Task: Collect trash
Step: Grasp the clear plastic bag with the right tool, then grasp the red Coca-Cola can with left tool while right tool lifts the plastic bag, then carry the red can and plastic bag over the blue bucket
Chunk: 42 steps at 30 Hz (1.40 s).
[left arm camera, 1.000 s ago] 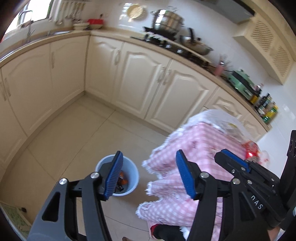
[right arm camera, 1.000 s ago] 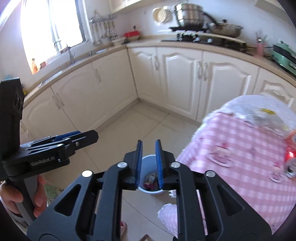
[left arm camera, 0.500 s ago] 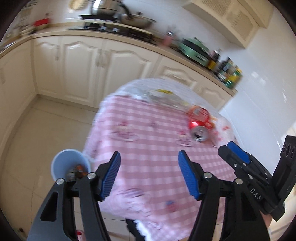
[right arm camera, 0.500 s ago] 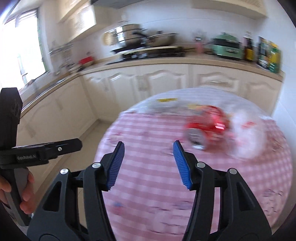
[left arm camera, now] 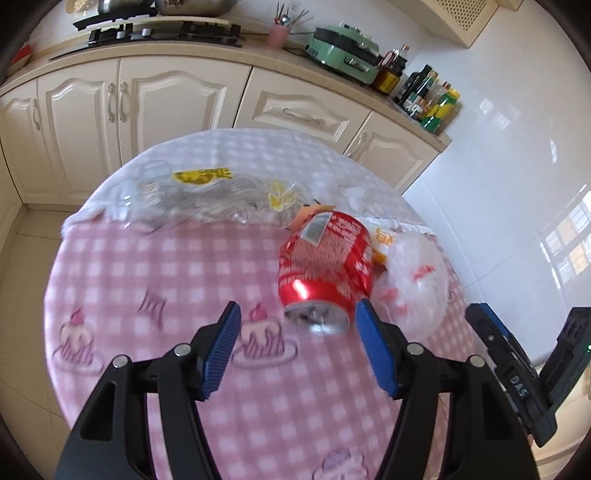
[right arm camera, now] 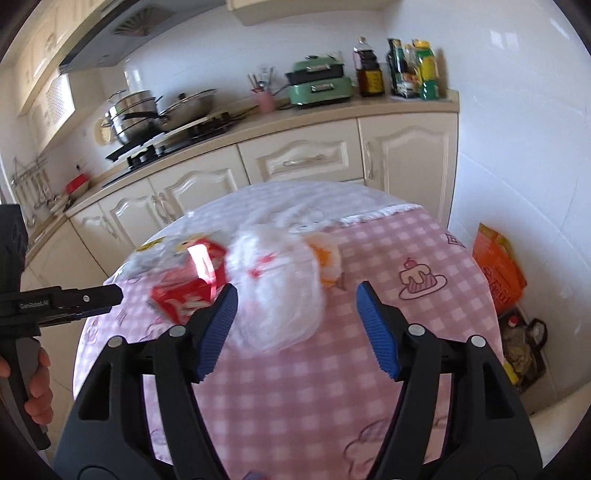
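**Left wrist view: two spread claws over a table with four pieces of trash**

A run of cream cabinets (left arm camera: pixel 177 107) is seen along the far wall, topped by one countertop that carries one green electric cooker (left arm camera: pixel 345 53), one pink utensil cup (left arm camera: pixel 277 35) and a cluster of bottles (left arm camera: pixel 428 98) at the far right. One round table is set nearer, covered by one pink checked cloth (left arm camera: pixel 147 266).

Four pieces of trash are counted on the cloth. One clear wrapper with yellow print (left arm camera: pixel 207 195) lies at the far side. One white crumpled bag (left arm camera: pixel 413 277) lies at the right, and one small orange wrapper (left arm camera: pixel 382 240) is tucked against its far edge. One dented red can (left arm camera: pixel 325 266) lies on its side between the clear wrapper and the bag, touching the bag.

The left gripper (left arm camera: pixel 297 349) is held just near of the can, its jaws apart and empty. The right gripper (right arm camera: pixel 295 328) is seen in the right wrist view, its jaws having just been opening; they stand apart, with the bag ahead of them and nothing clamped.
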Tool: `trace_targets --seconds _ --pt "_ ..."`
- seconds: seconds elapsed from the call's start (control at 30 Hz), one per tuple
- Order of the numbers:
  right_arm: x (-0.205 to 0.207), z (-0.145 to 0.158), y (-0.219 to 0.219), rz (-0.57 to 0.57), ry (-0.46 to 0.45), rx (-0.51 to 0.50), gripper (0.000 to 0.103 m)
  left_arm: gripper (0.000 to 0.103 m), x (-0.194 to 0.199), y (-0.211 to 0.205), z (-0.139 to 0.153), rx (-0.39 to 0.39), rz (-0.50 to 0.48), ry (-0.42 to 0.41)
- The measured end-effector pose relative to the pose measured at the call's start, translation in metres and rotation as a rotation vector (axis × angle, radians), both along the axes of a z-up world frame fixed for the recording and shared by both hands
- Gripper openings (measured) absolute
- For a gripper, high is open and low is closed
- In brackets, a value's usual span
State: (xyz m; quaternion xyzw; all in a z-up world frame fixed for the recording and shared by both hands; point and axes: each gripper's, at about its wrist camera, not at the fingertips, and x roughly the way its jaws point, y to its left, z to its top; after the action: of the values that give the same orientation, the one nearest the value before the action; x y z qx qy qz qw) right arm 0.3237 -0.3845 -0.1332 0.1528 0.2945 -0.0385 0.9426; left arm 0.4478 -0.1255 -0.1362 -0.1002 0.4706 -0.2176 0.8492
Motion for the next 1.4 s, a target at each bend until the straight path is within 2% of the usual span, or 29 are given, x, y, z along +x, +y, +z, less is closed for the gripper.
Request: trace_targets --seconds 0.27,0.47,0.57,0.6,0.63,0.7,0.83,1.2,1.4 --pt "0.035 -0.023 -0.008 0.046 0.043 0.11 0.068 0.063 0.051 -0.023 -0.023 0.02 0.018 0.055" --pt "0.056 -0.033 -0.007 0.096 0.074 0.187 0.068 0.063 0.069 -0.034 -0.039 0.005 -0.012 0.088" --pt "0.061 -0.036 -0.002 0.131 0.088 0.188 0.067 0.063 0.069 -0.039 -0.04 0.0 -0.032 0.081" --pt "0.062 -0.038 0.0 0.144 0.089 0.192 0.058 0.06 0.068 -0.041 -0.039 0.005 -0.041 0.075" --pt "0.063 -0.04 0.003 0.157 0.096 0.201 0.054 0.048 0.066 -0.043 -0.038 -0.001 -0.062 0.065" --pt "0.062 -0.04 0.006 0.161 0.096 0.186 0.051 0.039 0.061 -0.046 -0.035 -0.008 -0.083 0.052" --pt "0.056 -0.033 0.014 0.164 0.088 0.148 0.044 0.026 0.045 -0.05 -0.023 0.034 -0.107 -0.007" --pt "0.018 -0.002 0.051 0.2 0.043 0.114 0.041 0.013 -0.011 -0.015 0.004 -0.007 -0.113 -0.041" --pt "0.004 0.011 0.089 0.248 0.036 0.103 0.041 0.012 -0.047 0.023 0.015 -0.022 -0.069 -0.067"
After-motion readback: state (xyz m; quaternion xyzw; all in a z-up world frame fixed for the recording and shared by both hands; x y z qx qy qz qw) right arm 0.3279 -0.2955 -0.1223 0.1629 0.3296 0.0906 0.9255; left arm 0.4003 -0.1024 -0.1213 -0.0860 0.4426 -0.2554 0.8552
